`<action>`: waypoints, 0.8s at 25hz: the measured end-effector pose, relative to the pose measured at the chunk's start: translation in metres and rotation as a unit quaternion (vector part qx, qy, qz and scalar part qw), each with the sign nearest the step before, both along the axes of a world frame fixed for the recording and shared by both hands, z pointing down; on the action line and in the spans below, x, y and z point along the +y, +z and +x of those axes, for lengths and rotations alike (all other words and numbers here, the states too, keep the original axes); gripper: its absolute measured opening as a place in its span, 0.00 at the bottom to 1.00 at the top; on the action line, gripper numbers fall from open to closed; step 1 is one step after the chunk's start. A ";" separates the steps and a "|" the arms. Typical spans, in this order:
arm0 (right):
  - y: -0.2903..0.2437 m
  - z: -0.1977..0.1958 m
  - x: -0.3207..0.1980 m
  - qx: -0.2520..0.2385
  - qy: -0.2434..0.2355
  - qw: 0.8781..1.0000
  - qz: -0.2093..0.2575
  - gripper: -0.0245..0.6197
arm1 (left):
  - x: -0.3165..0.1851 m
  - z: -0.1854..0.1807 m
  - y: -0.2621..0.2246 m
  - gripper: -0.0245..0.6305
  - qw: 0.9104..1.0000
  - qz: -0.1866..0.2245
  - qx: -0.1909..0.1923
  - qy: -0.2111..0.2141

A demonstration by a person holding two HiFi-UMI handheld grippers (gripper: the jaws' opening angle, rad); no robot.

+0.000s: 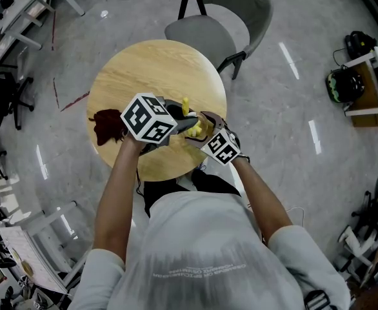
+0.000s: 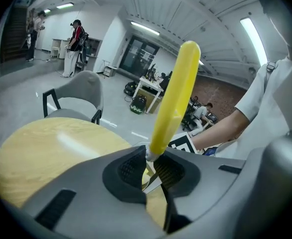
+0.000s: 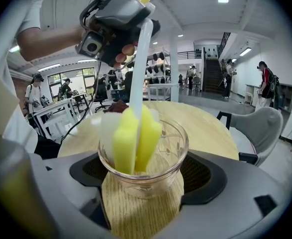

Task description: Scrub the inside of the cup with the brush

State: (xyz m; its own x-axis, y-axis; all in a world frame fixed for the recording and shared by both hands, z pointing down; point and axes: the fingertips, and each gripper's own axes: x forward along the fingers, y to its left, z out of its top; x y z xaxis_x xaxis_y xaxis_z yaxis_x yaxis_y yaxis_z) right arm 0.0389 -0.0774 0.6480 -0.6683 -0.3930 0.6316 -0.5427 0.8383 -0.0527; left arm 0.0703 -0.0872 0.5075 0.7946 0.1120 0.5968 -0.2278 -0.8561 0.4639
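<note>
Over the bench point(image 1: 151, 70) my right gripper's point(image 3: 146, 176) fingers point(image 3: 207, 176) clamp the cup point(image 3: 171, 153), left gripper's point(image 2: 150, 171) pinch the brush point(image 2: 173, 98); hard scrubbing could pry the cup loose.

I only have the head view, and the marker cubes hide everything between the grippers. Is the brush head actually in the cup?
Observer: Yes. In the right gripper view, the yellow sponge head of the brush sits down inside the clear glass cup.
Operator: Does the right gripper have the cup properly?
Observer: The right gripper has its jaws closed on the cup's sides, and the cup is upright.
Operator: And the left grip on the brush?
Observer: In the left gripper view, the left gripper is shut on the thin stem just below the yellow handle.
</note>
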 end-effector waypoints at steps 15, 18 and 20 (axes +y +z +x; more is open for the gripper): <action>0.001 0.001 0.000 -0.006 0.003 1.000 0.002 0.71 | -0.017 -0.010 0.016 0.12 0.987 0.027 0.056 -0.148; 0.001 0.000 0.001 -0.005 0.003 1.000 0.000 0.71 | -0.023 -0.010 0.006 0.12 0.981 0.076 0.071 -0.166; -0.001 0.000 0.001 -0.007 0.002 1.000 0.001 0.71 | -0.024 -0.010 0.000 0.12 0.977 0.111 0.073 -0.165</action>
